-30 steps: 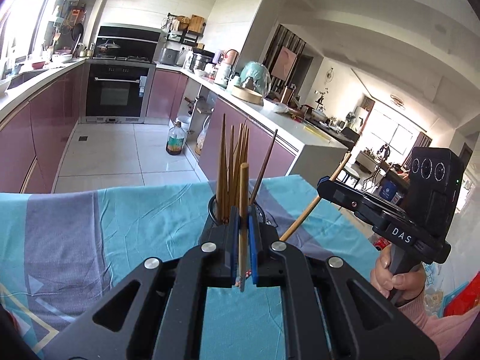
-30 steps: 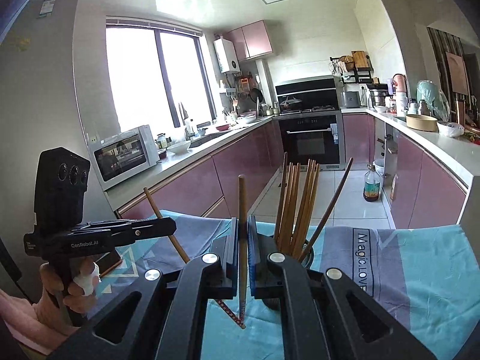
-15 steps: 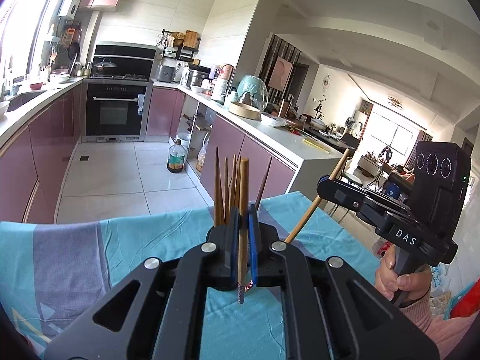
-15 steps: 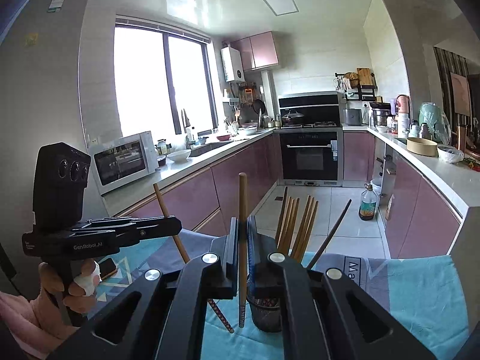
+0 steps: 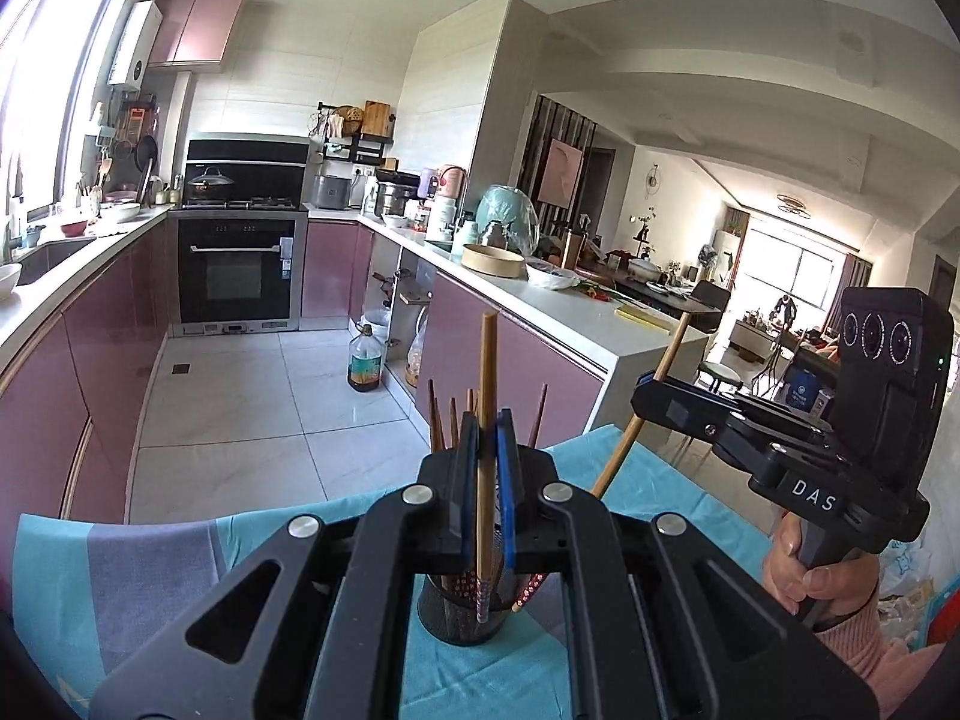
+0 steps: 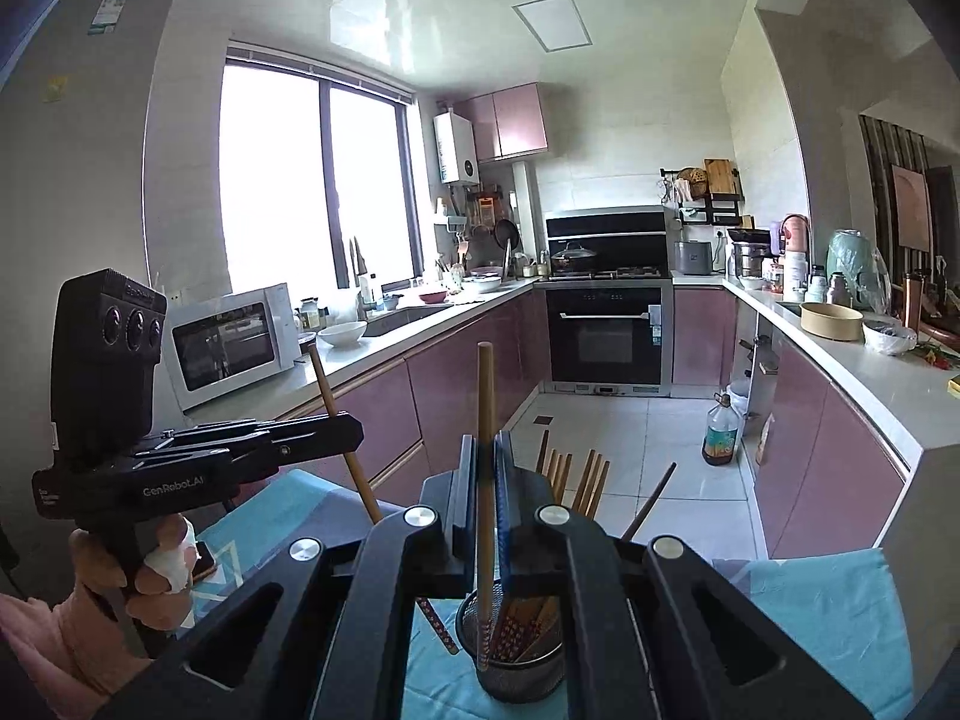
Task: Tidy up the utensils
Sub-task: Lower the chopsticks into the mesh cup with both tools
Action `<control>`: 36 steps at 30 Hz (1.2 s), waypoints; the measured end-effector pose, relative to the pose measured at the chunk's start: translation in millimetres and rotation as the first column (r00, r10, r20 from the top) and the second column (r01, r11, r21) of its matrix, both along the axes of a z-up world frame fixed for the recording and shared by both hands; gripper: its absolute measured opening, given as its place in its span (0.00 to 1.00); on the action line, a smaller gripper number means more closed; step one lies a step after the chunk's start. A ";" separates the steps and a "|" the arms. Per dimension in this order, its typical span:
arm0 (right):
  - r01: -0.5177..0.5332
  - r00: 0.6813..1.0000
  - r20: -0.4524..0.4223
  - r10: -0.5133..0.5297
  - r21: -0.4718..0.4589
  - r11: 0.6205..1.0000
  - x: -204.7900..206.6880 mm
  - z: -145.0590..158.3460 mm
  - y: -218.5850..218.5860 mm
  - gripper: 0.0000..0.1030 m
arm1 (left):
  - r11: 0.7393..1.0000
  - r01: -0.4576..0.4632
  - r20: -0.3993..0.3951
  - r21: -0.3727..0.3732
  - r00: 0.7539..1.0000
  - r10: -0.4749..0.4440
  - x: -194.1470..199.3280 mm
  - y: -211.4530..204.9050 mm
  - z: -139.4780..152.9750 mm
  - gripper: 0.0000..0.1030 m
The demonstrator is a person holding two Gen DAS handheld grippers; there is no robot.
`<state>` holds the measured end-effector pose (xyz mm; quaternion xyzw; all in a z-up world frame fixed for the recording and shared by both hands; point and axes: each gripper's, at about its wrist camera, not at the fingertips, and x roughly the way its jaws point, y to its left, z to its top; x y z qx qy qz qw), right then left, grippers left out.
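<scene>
A table draped in a teal and grey cloth (image 5: pixel 150 588) filled the lower part of both views, with the kitchen floor beyond it. On the cloth stood a dark mesh utensil holder (image 6: pixel 522 669), already bristling with wooden chopsticks (image 6: pixel 585 483) whose patterned ends sat inside it.

The left claw (image 5: pixel 487 456) was clamped on a single chopstick (image 5: pixel 487 372), held close to upright, its decorated tip hanging at the holder's mouth. The right claw (image 6: pixel 486 468) was likewise closed tight on another chopstick (image 6: pixel 485 396), long axis near vertical, its lower tip within or just over the rim of the holder; which, the fisheye did not settle. Seen from the opposite camera, each stick appeared slanted across its claw.

The holder lay directly below and just ahead of both claws, so either hand seemed about equally near. Judging from this, the coming move turned on keeping each stick's axis in line with the opening while lowering and letting go.
</scene>
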<state>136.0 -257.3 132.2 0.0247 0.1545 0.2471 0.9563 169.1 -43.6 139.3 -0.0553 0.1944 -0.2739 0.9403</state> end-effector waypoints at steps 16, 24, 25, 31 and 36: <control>0.006 1.000 -0.003 -0.006 0.001 1.000 12.6 -2.6 -3.2 0.04 | 1.000 -0.008 -0.010 0.018 1.000 0.008 19.4 -13.4 2.7 0.06; 0.010 0.998 -0.055 -0.011 -0.012 1.000 26.8 -18.2 -3.3 0.04 | 0.999 0.011 -0.053 0.052 0.999 -0.009 22.1 -20.8 -12.2 0.06; 0.010 0.998 -0.063 -0.011 -0.014 1.000 28.2 -20.6 -3.9 0.04 | 0.998 0.013 -0.058 0.055 0.998 -0.010 23.1 -21.2 -13.9 0.06; 0.010 0.994 -0.108 -0.010 -0.004 1.000 36.7 -32.8 -4.0 0.04 | 0.997 0.025 -0.090 0.076 0.996 -0.018 26.8 -23.3 -23.6 0.06; 0.007 0.991 -0.135 -0.008 -0.005 1.000 44.1 -39.4 -2.6 0.04 | 0.995 0.036 -0.114 0.091 0.993 -0.025 31.5 -23.6 -32.8 0.06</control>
